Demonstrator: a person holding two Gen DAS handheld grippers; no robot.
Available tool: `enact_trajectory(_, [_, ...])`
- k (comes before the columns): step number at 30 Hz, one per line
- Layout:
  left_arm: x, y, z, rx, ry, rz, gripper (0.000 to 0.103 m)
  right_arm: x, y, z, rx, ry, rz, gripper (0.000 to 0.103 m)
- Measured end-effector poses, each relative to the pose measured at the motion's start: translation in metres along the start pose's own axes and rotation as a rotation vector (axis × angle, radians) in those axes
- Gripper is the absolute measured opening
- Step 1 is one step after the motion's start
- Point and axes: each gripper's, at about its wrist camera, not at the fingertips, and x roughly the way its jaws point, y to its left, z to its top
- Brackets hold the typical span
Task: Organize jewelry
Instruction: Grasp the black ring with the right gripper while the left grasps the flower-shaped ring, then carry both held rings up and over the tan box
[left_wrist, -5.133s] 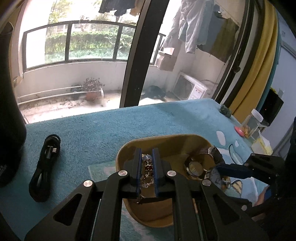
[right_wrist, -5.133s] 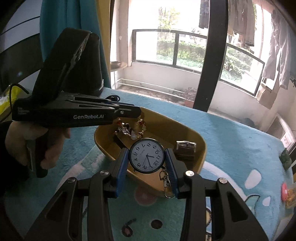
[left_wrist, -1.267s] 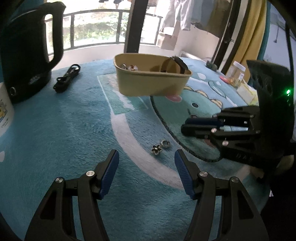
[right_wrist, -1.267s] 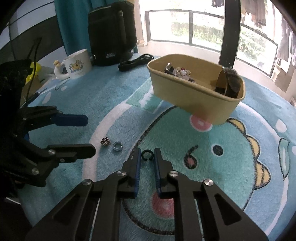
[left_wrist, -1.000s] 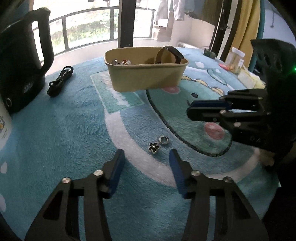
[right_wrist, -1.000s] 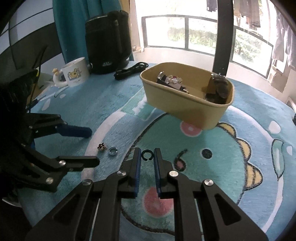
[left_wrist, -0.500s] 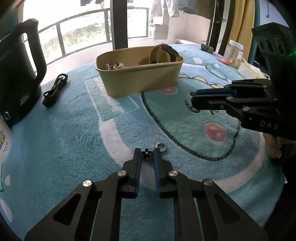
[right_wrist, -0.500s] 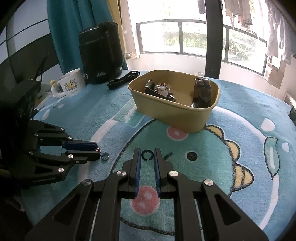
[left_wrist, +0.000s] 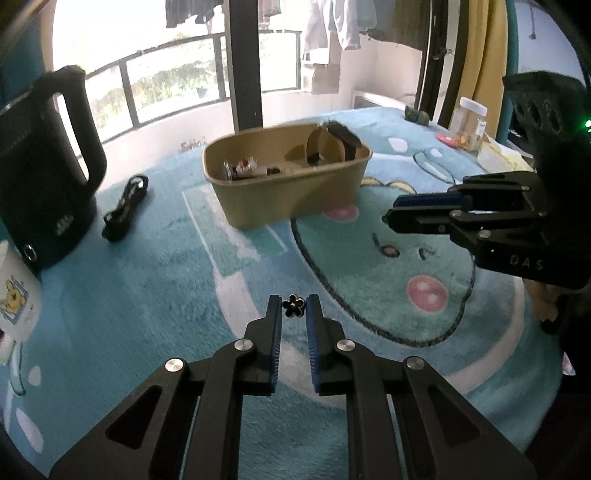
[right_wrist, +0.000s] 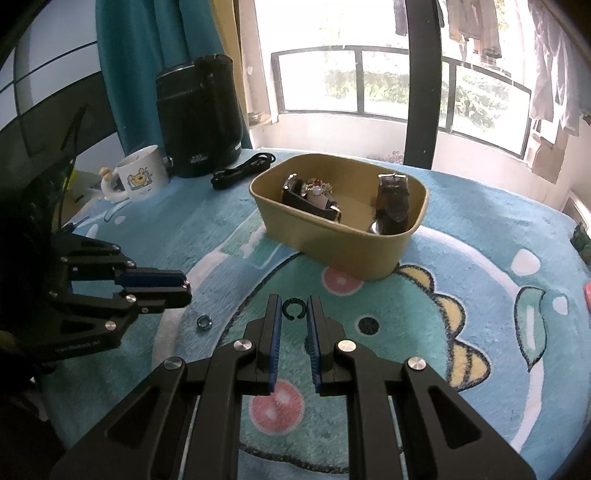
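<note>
Left gripper (left_wrist: 293, 312) is pinched tight on the little black flower charm (left_wrist: 293, 305), the piece sitting right at the tips of the blue pads and lifted clear of the rug, the jaws having closed onto it within the last second. Over on the other side, the right gripper (right_wrist: 293, 309) is just as narrow, clamped on a small black open ring (right_wrist: 293, 308) held between its tips above the rug. Look a little further out and there's one straggler: a small silver ring (right_wrist: 203, 322) lying on the teal cartoon rug (right_wrist: 461, 280), just beside the left gripper's tips in the right wrist view. Beyond that sits the tan tray (right_wrist: 388, 254), well apart from both grippers, and it's filling up nicely, with a watch (right_wrist: 393, 203) standing on its strap against the far end and a sparkly beaded bracelet (right_wrist: 317, 188) with another dark-strapped piece at the near end. So by my reckoning the bigger pieces are home, two small ones are in hand and need carrying across to the tray, and that silver ring waits for a pickup after. The kettle (right_wrist: 199, 114), mug (right_wrist: 138, 175) and coiled cable (right_wrist: 242, 166) sit off to the side, not part of the job.
</note>
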Motion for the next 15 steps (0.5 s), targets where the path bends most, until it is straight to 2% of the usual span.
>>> enact_trajectory(11, [-0.010,0.009,0.031,0.016,-0.088,0.014,0.015,-0.007,-0.009,0.012,-0.008,-0.042,-0.010,0.013])
enact_trajectory(15, [-0.016,0.010,0.042,0.028,-0.148,0.021,0.015,-0.007,-0.010,0.018,-0.026,-0.052,-0.017,0.013])
